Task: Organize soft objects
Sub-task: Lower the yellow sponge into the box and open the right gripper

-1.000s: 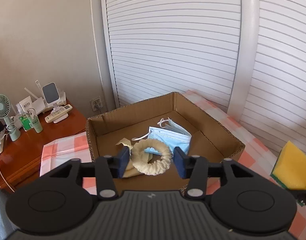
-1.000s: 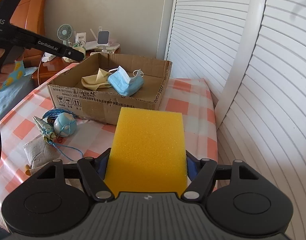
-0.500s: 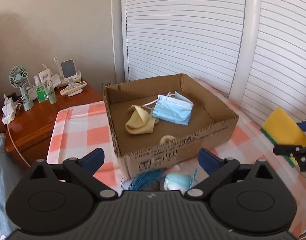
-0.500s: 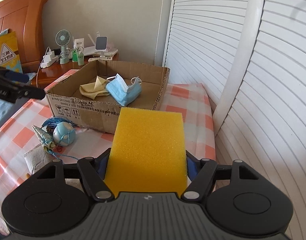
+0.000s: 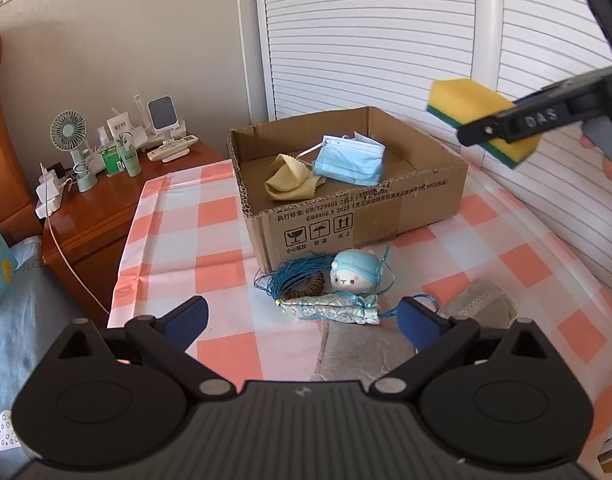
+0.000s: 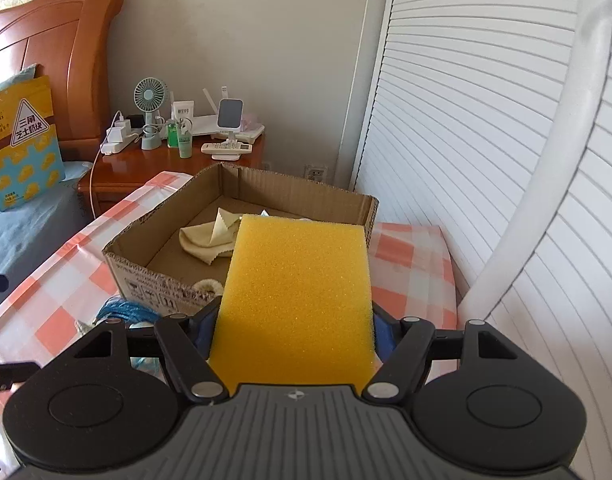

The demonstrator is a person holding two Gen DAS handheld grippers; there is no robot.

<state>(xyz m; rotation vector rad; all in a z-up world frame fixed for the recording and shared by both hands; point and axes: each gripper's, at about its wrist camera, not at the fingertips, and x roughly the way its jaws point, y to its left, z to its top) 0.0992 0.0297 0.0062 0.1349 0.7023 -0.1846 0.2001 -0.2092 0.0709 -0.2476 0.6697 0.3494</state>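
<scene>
A: You're at a table [image 5: 178,216] with a pink-and-white checked cloth, set against white louvred doors [image 5: 366,40]; a wooden nightstand [image 5: 94,216] stands off its far left corner.

B: Where's the box?

A: The box [image 5: 354,216] sits toward the table's far edge, open at the top. In it you have a yellow cloth [image 5: 286,184] and a blue mask [image 5: 350,160], touching each other. From your right camera a cream ring [image 6: 208,286] shows just inside the near wall.

B: And my left gripper?

A: Your left gripper [image 5: 304,318] stands wide open with nothing between its pads; the jaws have just been opening. Below it, by the box's near side, lie a blue cord [image 5: 294,276], a small plush [image 5: 356,272], a patterned pouch [image 5: 326,308] and a grey cloth [image 5: 370,344].

B: The right one?

A: Your right gripper [image 6: 294,328] is clamped on the sponge [image 6: 298,300], yellow on top, green underneath. It hangs in the air near the box's right corner, off the table.
</scene>
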